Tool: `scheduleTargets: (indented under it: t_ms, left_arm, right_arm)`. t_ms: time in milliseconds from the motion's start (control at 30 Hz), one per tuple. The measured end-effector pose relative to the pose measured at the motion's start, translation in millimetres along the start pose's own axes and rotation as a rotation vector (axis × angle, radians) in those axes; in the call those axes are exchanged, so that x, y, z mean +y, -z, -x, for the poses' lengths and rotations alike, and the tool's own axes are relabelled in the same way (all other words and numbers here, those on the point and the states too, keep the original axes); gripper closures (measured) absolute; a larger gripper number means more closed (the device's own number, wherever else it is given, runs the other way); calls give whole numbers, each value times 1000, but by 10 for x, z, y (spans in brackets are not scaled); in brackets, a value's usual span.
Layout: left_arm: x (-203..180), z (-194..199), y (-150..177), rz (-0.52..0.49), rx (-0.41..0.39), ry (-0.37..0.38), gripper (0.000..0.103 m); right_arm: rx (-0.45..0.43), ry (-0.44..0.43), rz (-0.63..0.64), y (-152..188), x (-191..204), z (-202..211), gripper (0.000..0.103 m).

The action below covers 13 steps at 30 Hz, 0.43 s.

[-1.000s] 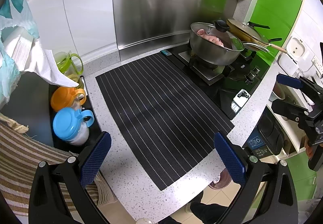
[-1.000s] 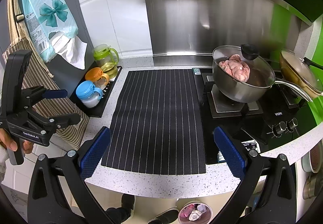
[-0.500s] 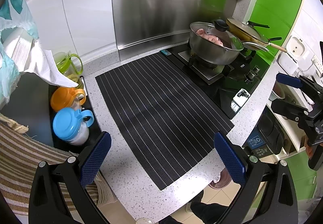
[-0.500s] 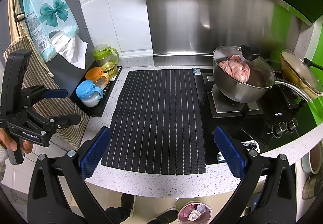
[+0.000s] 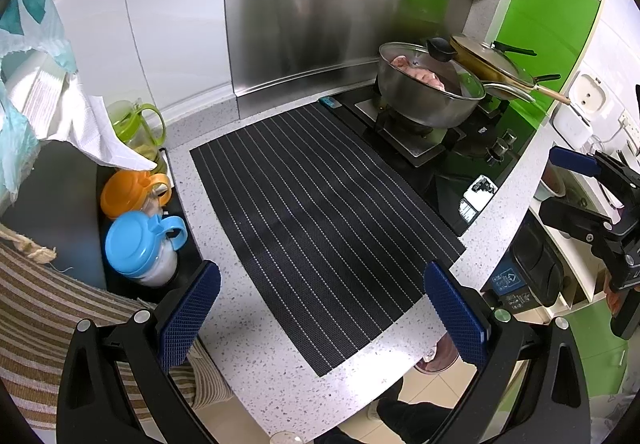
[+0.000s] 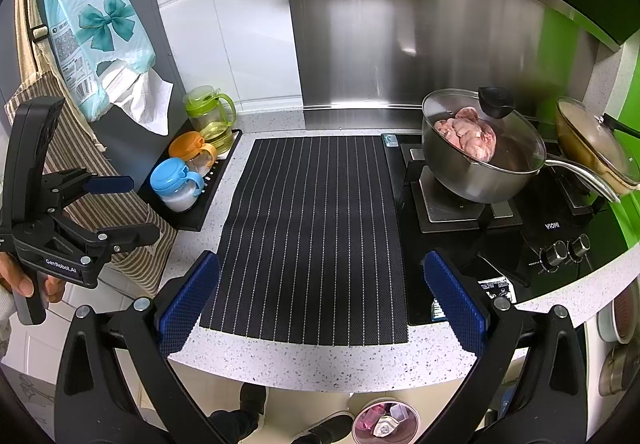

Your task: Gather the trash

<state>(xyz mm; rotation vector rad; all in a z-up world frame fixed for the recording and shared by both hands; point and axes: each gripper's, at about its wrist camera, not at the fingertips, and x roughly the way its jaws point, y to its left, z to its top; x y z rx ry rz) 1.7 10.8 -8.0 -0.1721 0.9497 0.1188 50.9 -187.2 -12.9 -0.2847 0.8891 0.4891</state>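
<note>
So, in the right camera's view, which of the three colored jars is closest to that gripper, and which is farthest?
From the right gripper, all on a tray to its left:
1. Blue-lidded jar, front of the tray.
2. Orange-lidded jar, middle.
3. Green-lidded jar, back, by the wall.

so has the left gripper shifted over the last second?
No. In the left wrist view the left gripper frames the black striped mat and the blue-lidded jar exactly as before, open and holding nothing.
</note>
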Motion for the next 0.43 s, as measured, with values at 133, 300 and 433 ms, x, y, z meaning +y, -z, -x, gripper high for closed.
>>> scheduleTargets:
  t_ms: [133, 300, 433]
  left_arm:
    - [5, 3, 3, -3, -1, 2, 6]
    - [-20, -22, 3, -20, 15, -24, 6]
    - [-40, -25, -2, -29, 15, -31, 6]
  right_arm:
    - [0, -1, 0, 1, 0, -2, 3]
    - [0, -1, 0, -6, 6, -5, 3]
    - [-1, -5, 2, -11, 22, -10, 3]
